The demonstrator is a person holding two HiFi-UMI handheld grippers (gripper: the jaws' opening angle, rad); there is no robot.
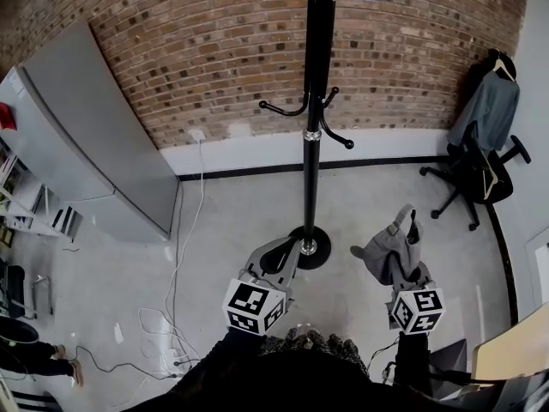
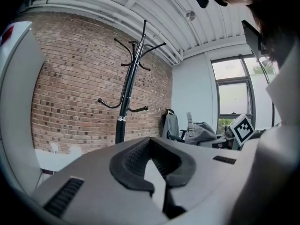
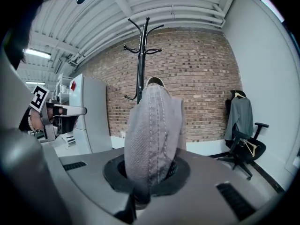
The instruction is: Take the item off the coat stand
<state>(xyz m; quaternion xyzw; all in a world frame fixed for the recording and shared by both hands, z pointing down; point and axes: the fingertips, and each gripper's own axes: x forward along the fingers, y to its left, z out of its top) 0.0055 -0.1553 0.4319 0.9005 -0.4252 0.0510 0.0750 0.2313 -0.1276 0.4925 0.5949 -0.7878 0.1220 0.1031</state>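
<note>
Beside the coat stand (image 1: 312, 144), the right hand-held gripper (image 1: 403, 269) pinches a grey fabric bag (image 1: 386, 249).
Left hand-held gripper (image 2: 151, 142) is pressed together, empty, near the stand's base (image 1: 307, 248).

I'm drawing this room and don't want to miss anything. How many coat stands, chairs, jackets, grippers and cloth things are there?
coat stand: 1
office chair: 1
hanging jacket: 1
grey cloth item, held in the right gripper's fingers: 1
grippers: 2 (left gripper, right gripper)
Total: 6
</note>
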